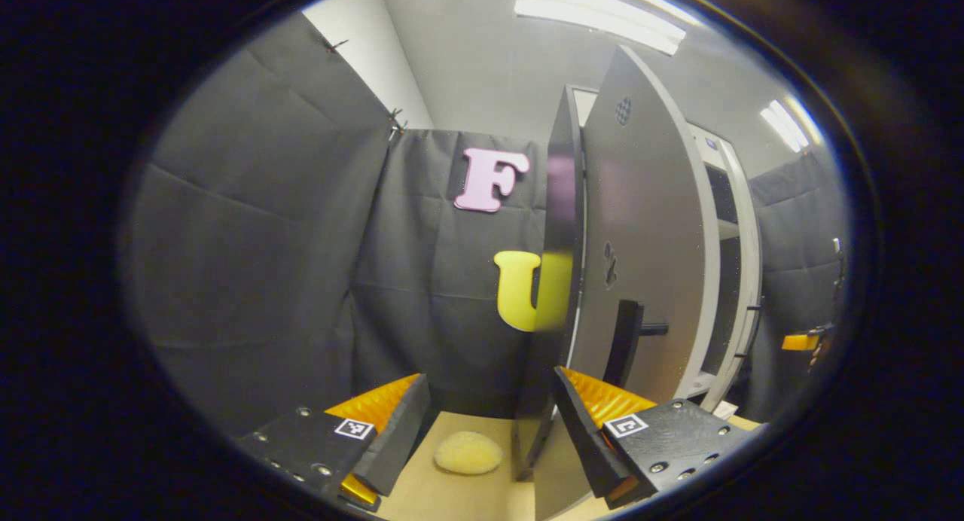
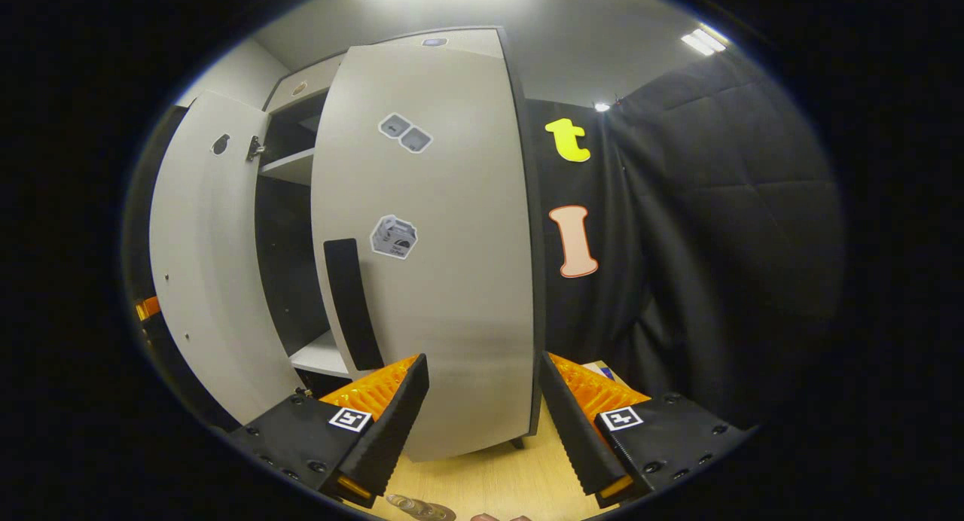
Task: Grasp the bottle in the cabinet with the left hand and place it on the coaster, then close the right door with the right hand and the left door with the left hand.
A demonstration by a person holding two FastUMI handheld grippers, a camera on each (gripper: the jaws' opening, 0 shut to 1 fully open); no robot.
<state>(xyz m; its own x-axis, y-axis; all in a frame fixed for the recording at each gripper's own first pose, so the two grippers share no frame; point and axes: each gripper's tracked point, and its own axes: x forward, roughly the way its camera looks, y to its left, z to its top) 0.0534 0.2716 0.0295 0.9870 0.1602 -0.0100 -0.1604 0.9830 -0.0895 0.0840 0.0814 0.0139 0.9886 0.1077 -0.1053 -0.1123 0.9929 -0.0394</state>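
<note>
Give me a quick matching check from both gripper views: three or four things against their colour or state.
Things:
1. coaster
2. right door handle
3. left gripper
4. left door

States:
A. black vertical bar
B. standing open, edge toward the camera
C. open, holding nothing
D. pale yellow, round, bare on the table

Pairs: 1-D, 2-A, 3-C, 4-B

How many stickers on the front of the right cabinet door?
3 on the pale grey right cabinet door in the right gripper view: a touching pair of grey square stickers near the top, one grey box-shaped sticker mid-height beside the black vertical handle.
</note>
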